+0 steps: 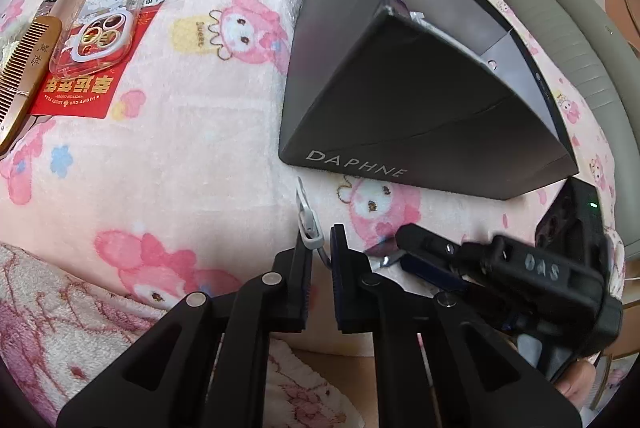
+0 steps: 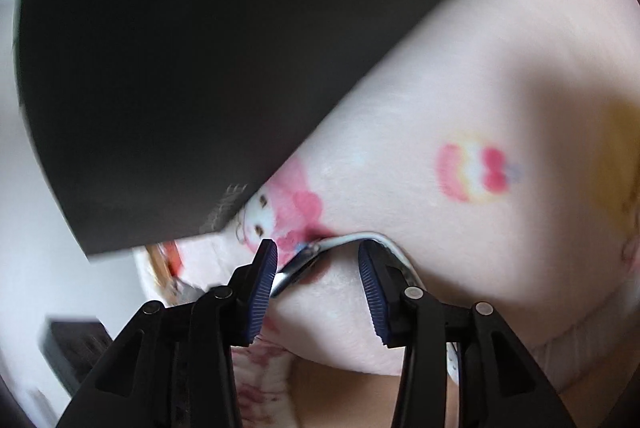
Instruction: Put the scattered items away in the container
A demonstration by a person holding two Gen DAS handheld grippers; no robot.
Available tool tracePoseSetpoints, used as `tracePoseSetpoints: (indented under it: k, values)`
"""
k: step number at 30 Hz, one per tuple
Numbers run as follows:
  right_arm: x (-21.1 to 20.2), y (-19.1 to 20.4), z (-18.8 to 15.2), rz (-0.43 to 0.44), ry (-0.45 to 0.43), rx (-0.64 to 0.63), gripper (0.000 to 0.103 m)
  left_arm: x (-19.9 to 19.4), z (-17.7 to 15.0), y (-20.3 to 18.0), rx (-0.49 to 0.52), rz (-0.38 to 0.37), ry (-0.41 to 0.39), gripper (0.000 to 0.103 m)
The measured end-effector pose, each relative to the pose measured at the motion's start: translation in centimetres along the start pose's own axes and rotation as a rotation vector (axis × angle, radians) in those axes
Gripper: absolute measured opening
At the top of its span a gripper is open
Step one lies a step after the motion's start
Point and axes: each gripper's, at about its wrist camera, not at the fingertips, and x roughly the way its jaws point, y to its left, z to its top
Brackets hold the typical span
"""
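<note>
The black DAPHNE box stands open-topped on the pink cartoon blanket and fills the upper left of the right wrist view. In front of it lies a small keychain: a silver clasp with a grey sleeve, and a thin loop leading to a metal piece and a white cord. My left gripper is shut on the grey sleeve. My right gripper comes in from the right, open around the metal piece, which rests against one blue pad.
At the far left lie a wooden comb, a clear phone case and a red card. A grey padded seat borders the blanket on the right. A hand holds the right gripper.
</note>
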Motion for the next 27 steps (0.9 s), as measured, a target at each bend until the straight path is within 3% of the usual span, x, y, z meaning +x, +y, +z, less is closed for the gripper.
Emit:
tracePoseSetpoints:
  k: [2, 8, 11, 15, 17, 22, 25, 27]
  values:
    - [-0.6, 1.2, -0.4, 0.021, -0.013, -0.077, 0.021, -0.5, 0.0, 0.0, -0.001, -0.024, -0.036, 0.007]
    - [-3.9, 4.6, -2.4, 0.018, -0.157, -0.32, 0.015, -1.8, 0.2, 0.0, -0.031, -0.069, -0.138, 0.008]
    - [-5.8, 4.9, -3.6, -0.04, -0.206, -0.478, 0.015, -1.3, 0.3, -0.2, -0.035, -0.013, -0.127, 0.008]
    - [-4.3, 4.4, -5.4, -0.139, -0.152, -0.54, 0.015, -1.4, 0.4, 0.5, -0.06, 0.12, -0.136, 0.007]
    - [-3.9, 3.3, -4.9, -0.213, -0.14, -0.512, 0.018, -1.3, 0.5, 1.2, -0.067, 0.118, -0.108, 0.007]
    - [-2.0, -2.6, -1.6, 0.0, 0.038, -0.153, 0.02, -0.5, 0.5, 0.5, -0.038, 0.146, -0.07, 0.008]
    - [-3.0, -3.0, -1.3, 0.08, 0.006, -0.099, 0.035, -0.6, 0.6, 0.8, -0.048, 0.131, -0.074, 0.008]
    - [-4.2, -2.5, -1.5, 0.101, -0.048, -0.096, 0.05, -0.3, 0.9, 0.3, -0.044, 0.137, -0.071, 0.008]
